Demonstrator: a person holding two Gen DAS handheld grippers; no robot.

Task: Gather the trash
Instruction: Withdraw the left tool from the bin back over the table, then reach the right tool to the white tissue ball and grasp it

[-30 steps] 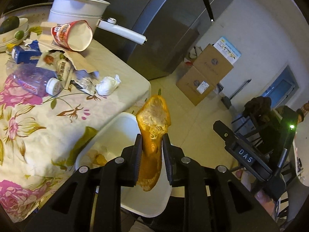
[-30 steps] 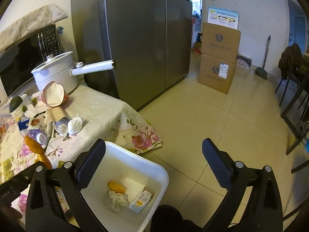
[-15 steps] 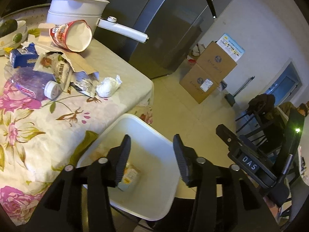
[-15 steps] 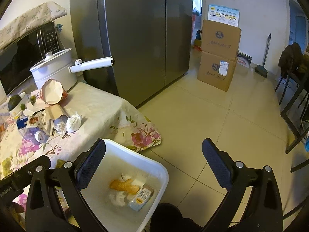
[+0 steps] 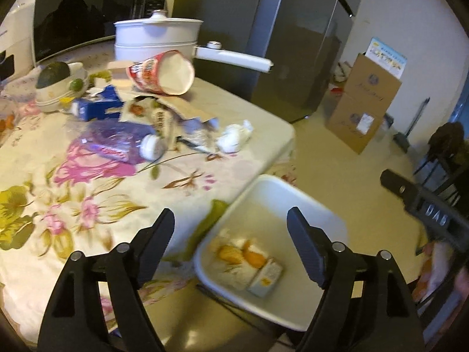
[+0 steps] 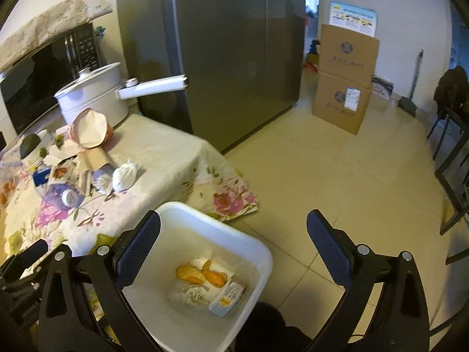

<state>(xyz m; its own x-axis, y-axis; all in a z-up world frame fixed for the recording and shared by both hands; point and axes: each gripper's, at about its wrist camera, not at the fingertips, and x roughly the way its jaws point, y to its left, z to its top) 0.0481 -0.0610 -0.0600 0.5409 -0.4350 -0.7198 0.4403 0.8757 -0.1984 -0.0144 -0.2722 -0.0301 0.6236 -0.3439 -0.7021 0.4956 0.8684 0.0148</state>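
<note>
Floral tablecloth point(image 5: 73, 205) holds the crumpled tissue point(image 5: 234, 138) up-left of the empty, opening left gripper point(image 5: 230, 226), nearer than the spread right gripper point(image 6: 234, 231)

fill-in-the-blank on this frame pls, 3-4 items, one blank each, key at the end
1. The orange peel lies inside the white ____.
2. The red paper cup on the table lies on its ____.
3. Nothing sits between the left tongs, whose jaws are ____.
4. The white pot wears its ____.

Missing words: bin; side; opening; lid

Left tongs point(image 5: 230, 234) opening, empty; right tongs point(image 6: 233, 242) spread wide.
</note>
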